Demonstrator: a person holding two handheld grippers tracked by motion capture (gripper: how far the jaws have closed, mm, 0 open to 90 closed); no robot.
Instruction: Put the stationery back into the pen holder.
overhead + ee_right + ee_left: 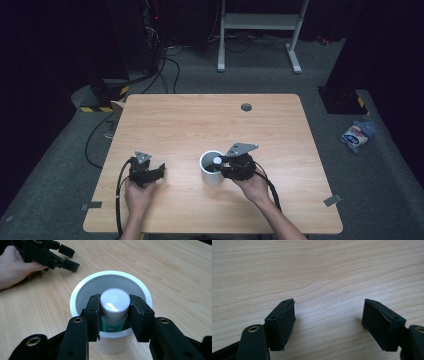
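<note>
The table [200, 120] under my tongs is pale wood-grain laminate, smooth with a soft satin sheen, its darker lines running fine across the top. Between the jaws of my right gripper [115, 315] sits a tube [114, 307] with a white plastic cap, smooth and glossy enough to catch a bright streak of light; below the cap its body looks like green printed plastic. Around it stands a white cup [82, 287], smooth, plain plastic by the look of it, semi-matt inside. My jaw pads are matt black, slightly rough rubber or foam, set on black plastic arms with small brass-coloured metal eyelets. My left gripper [328, 315] has the same matt pads, edges slightly frayed.
</note>
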